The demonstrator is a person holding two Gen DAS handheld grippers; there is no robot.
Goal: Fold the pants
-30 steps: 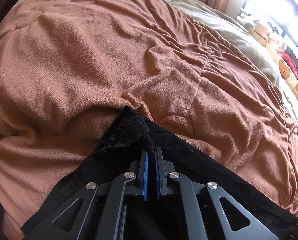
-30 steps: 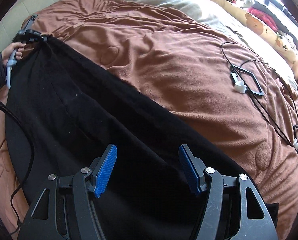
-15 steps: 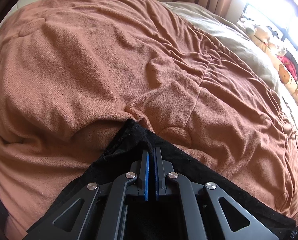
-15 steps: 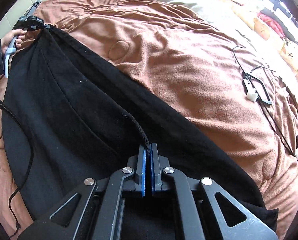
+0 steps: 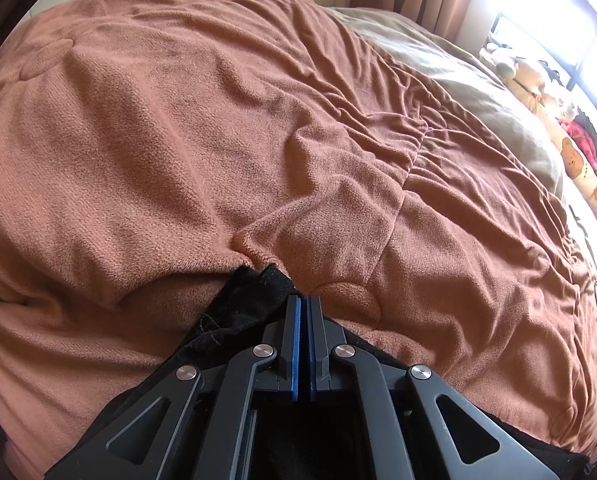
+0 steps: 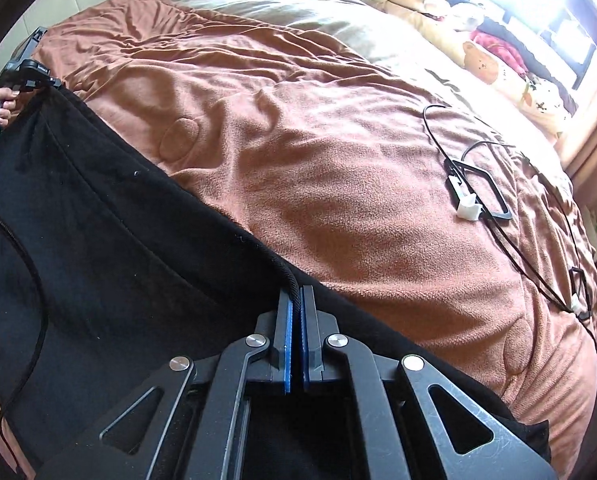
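Observation:
Black pants (image 6: 98, 248) lie stretched across a brown fleece blanket (image 6: 338, 184) on a bed. In the right wrist view my right gripper (image 6: 297, 300) is shut on the pants' near edge, where a black drawstring runs up between the blue pads. The left gripper (image 6: 34, 76) shows far off at upper left, a hand on its handle, pinching the other end of the pants. In the left wrist view my left gripper (image 5: 303, 304) is shut on a hemmed corner of the pants (image 5: 242, 312), which bunches against a fold of the blanket (image 5: 218, 140).
A black cable with a white clip and a black frame (image 6: 470, 196) lies on the blanket to the right. Plush toys and pillows (image 6: 498, 60) line the far edge by a bright window. A thin black cord (image 6: 30, 300) trails along the left side.
My right gripper went from wide open above the pants to shut on their edge and drawstring. The left gripper kept its grip, and the pants corner now bunches closer to the blanket fold.

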